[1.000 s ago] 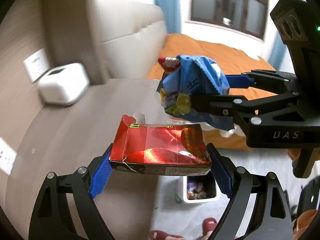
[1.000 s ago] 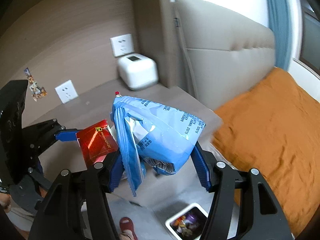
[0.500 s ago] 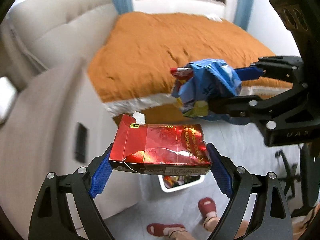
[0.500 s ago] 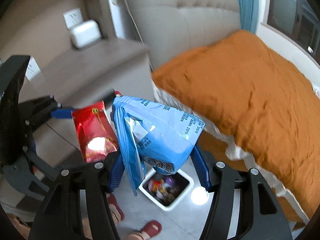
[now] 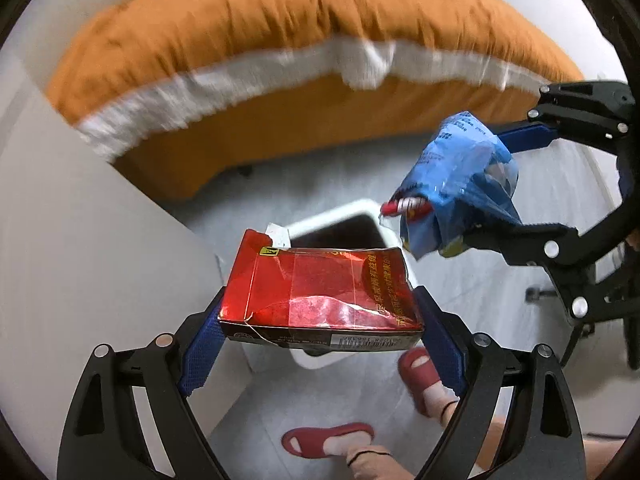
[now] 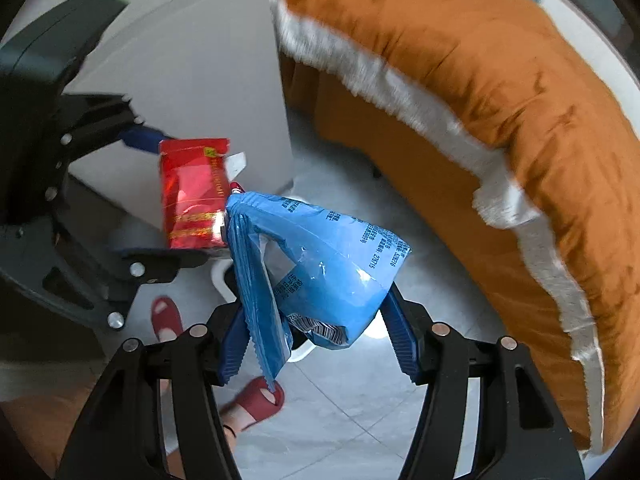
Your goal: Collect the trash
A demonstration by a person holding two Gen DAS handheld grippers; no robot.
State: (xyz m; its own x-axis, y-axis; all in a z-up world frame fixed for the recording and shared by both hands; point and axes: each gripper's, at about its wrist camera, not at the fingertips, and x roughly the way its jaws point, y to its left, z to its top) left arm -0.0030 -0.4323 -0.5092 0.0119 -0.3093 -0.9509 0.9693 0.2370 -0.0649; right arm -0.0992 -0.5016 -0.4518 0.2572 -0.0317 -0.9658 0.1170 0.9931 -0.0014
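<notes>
1. While both pieces of trash are already lifted and carried, neither is yet in the bin; that drop is what remains.
2. Left gripper [image 5: 320, 320], lower centre of its own view: blue pads clamped on the short ends of a flattened red foil-wrapped cardboard box [image 5: 320, 296], held level across the jaws.
3. Right gripper [image 6: 316, 340], lower centre of its view: pads pressed on a crumpled blue plastic snack bag [image 6: 320, 264], its serrated edge hanging down at left.
4. White rectangular plastic waste bin [image 5: 340, 216] on the grey tiled floor [image 6: 360, 420], mid-frame in the left view, mostly hidden behind the red box; its dark opening shows above the box's top edge. In the right view only slivers of white rim show under the bag.
5. Both items hang roughly above the bin, apart from it. Contents of the bin cannot be made out.
6. Surroundings: orange bedcover [image 6: 500, 100] upper right; red slippers [image 5: 328, 440] on the person's feet at bottom.
7. Judgement: carry phase nearly done; release of both items left. Other trash elsewhere in the room, cannot tell.
</notes>
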